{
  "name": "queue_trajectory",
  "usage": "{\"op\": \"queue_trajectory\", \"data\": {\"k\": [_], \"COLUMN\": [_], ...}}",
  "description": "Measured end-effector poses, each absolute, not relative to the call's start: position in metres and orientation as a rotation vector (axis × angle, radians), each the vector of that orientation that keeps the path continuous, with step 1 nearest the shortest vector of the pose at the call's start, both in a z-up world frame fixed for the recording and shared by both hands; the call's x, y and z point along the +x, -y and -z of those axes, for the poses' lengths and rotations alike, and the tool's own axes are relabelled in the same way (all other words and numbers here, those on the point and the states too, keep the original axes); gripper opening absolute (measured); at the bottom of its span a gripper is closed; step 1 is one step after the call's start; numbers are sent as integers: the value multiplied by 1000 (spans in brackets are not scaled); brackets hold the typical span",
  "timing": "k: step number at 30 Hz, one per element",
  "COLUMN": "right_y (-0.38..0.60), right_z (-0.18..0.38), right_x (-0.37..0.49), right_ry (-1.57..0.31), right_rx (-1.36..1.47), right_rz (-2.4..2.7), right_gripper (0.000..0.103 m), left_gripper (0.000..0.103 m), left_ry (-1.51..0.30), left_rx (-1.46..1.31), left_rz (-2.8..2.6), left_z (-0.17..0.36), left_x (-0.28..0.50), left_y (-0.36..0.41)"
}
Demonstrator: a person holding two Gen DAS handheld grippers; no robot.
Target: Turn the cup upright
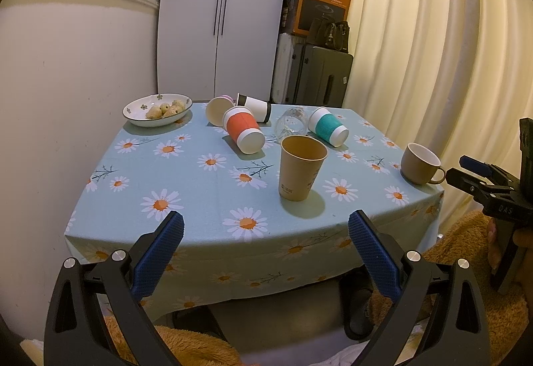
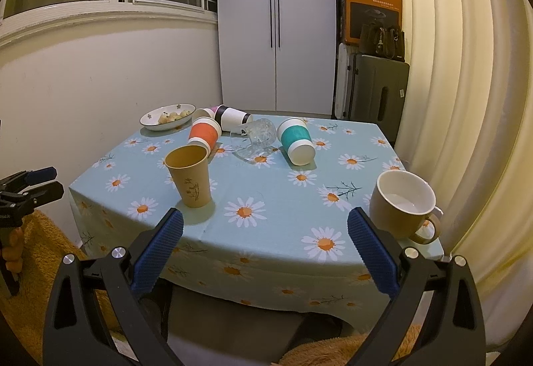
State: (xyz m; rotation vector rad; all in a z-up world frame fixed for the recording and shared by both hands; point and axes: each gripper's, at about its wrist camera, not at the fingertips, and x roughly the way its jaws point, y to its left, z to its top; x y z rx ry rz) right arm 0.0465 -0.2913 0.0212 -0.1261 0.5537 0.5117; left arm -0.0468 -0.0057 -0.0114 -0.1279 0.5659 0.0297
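Several cups lie on their sides at the back of the table: a red-sleeved cup, a teal-sleeved cup, a black-and-white cup, a pink cup and a clear glass. A brown paper cup stands upright. A tan mug stands upright at the right edge. My left gripper and right gripper are open and empty, at the table's front edge.
A bowl of pastries sits at the back left. The table has a daisy tablecloth. A white cabinet, suitcase and boxes stand behind, with a curtain to the right.
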Motion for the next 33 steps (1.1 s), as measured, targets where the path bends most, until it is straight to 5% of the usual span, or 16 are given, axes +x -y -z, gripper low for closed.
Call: {"op": "queue_trajectory", "data": {"k": [33], "right_y": [294], "right_z": [-18], "right_x": [49], "right_ry": [-568], "right_rx": [-110], "right_rz": [-502], "right_gripper": [98], "left_gripper": [96], "left_ry": [-570], "left_rx": [-118], "left_rz": [-24], "left_z": [13], "left_x": [-46], "left_y": [7]}}
